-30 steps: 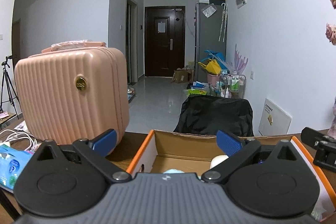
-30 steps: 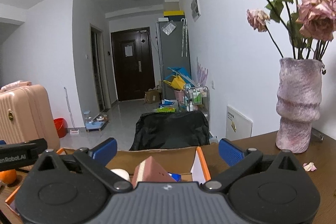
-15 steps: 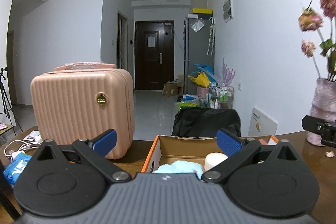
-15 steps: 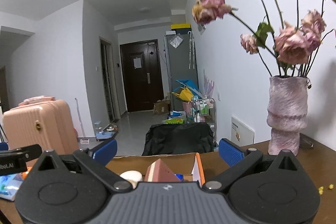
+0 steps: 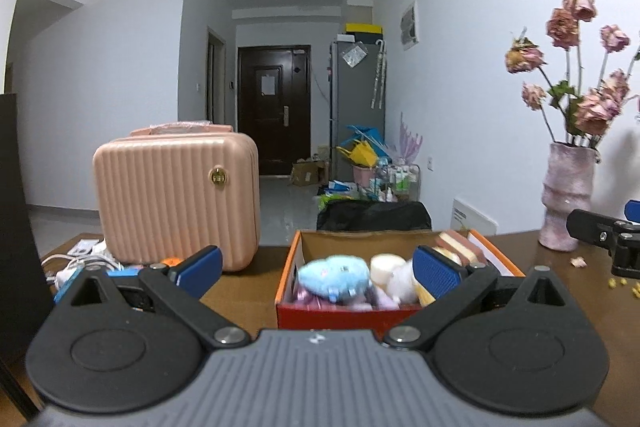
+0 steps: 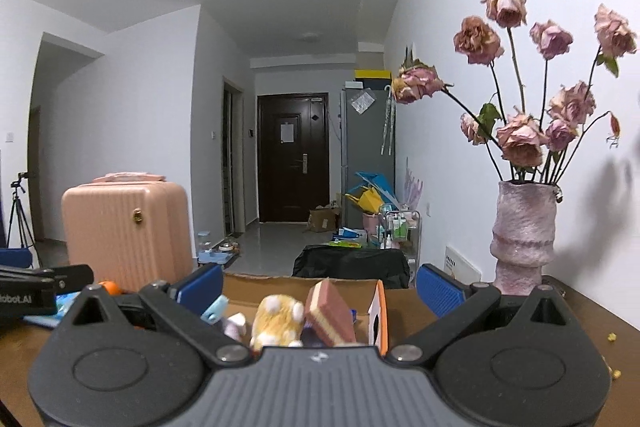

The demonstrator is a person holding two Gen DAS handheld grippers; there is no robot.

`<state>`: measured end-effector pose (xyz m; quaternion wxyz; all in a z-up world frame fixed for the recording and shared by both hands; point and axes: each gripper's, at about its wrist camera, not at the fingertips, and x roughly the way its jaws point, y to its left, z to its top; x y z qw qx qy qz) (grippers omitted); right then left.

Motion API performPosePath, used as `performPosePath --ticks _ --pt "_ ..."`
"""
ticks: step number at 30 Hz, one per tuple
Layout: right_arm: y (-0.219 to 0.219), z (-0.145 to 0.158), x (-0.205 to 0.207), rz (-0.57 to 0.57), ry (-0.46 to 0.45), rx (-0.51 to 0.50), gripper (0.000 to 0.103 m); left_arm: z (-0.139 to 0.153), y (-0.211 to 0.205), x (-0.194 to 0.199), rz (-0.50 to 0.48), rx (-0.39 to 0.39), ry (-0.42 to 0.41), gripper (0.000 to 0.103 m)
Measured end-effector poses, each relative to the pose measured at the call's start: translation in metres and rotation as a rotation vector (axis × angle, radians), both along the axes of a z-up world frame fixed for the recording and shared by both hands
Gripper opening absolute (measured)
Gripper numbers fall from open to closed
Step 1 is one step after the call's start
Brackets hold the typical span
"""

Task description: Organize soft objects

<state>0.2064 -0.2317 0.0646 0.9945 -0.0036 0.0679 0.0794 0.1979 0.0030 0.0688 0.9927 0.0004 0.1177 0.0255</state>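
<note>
Both grippers hang over the brown table (image 5: 256,291) with fingers spread wide and nothing between them. The left gripper (image 5: 316,269) faces an orange-rimmed cardboard box (image 5: 288,259) holding the soft toys: a blue plush (image 5: 334,275), pale round ones, and a pink-and-cream sponge block (image 6: 330,311) beside a yellow plush (image 6: 278,319). The right gripper (image 6: 318,285) sits near the pink vase (image 6: 524,235). White lettering on the left gripper's side reads "Robot.AI", partly cut off. A peach suitcase (image 5: 176,203) stands left of the box.

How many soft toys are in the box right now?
4 show clearly: blue plush front left, white one middle, yellow one and cake-shaped sponge toward the right. More lie underneath, partly hidden.
</note>
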Motion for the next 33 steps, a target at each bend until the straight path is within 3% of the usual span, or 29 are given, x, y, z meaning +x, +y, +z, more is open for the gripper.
performPosePath --ticks 20,33 --pt "-0.006 -0.062 -0.144 0.053 0.169 -0.029 0.103 -0.053 -0.012 -0.148 -0.115 0.011 0.116 0.103" --pt "-0.004 -0.059 -0.181 0.059 0.153 -0.025 0.103 -0.061 -0.011 -0.181 -0.128 -0.011 0.139 0.103"
